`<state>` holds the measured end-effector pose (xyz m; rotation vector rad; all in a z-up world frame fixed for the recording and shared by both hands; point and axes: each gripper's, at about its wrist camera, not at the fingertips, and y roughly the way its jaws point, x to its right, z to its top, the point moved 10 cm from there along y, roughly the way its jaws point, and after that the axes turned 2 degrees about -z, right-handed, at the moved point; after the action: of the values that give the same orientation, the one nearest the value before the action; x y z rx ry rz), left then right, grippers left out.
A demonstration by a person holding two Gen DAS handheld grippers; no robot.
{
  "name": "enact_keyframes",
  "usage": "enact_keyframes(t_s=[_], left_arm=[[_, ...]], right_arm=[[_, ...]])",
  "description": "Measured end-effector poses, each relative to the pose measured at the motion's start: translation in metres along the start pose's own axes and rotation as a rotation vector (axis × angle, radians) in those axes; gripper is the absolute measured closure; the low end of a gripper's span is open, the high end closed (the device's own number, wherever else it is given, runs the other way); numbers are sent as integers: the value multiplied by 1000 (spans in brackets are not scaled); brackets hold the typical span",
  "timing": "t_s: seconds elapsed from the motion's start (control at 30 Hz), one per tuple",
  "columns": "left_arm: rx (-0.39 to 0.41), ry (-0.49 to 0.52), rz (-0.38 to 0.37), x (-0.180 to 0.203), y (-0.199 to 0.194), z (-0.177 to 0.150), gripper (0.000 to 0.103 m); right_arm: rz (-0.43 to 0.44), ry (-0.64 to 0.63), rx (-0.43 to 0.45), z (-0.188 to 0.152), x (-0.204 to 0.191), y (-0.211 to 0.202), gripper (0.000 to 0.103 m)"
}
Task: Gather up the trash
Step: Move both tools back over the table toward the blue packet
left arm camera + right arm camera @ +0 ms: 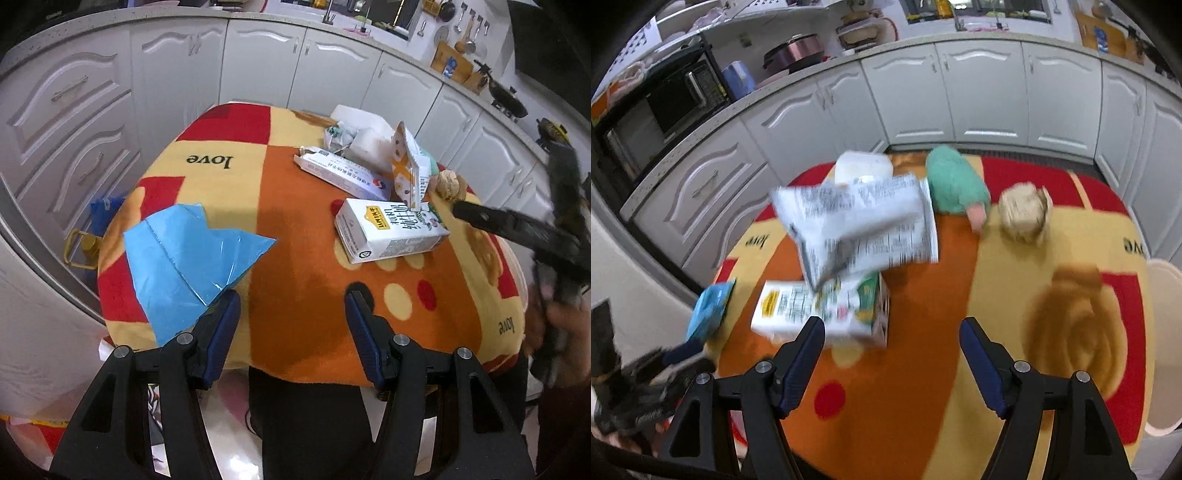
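Both claws — left claw (291,306), right claw (892,334) — wide, empty, over bare blanket (295,240) near table edge.

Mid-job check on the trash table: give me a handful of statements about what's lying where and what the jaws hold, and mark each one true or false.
1. The left gripper has open jaws with nothing between them. True.
2. The right gripper is clamped on the milk carton. False: its jaws are open and empty, and the carton lies on the table beyond them.
3. The blue plastic sheet lies flat on the blanket, apart from the pile of packaging. True.
4. The milk carton stands upright. False: it lies on its side.
5. The crumpled brown paper ball sits next to the green bundle. True.
6. The tabletop is bare wood. False: a patterned blanket covers it.
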<state>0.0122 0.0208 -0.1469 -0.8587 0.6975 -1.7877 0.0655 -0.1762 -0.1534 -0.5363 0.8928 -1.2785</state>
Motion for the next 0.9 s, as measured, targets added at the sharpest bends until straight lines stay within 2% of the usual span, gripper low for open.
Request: enact_keyframes(t_s=[0.13,0.27,0.43,0.6,0.73,0.8,0.9], left_arm=[[-11,4,-76,5,-2,-1,45],[-52,22,-103,8,6,-4,45],[-55,15,-141,12,9,-7,45],[-40,34,-174,31,-4,-3,45],[-3,-9,-157,25,-26,5,45],[19,-60,-129,9,-39,11,45],[39,-108,-38,-21,-50,16,45]], right_arm=[[-26,8,-3,18,-2,19,30],[-34,28,-51,21,3,41,30],[56,21,-123,0,-5,40,30],[66,-28,-150,-20,-11,25,30],[106,-30,-138,-26,-15,10,30],[92,-37,-132,-27,-15,9,30],[63,-71,-155,-33,-15,10,30]])
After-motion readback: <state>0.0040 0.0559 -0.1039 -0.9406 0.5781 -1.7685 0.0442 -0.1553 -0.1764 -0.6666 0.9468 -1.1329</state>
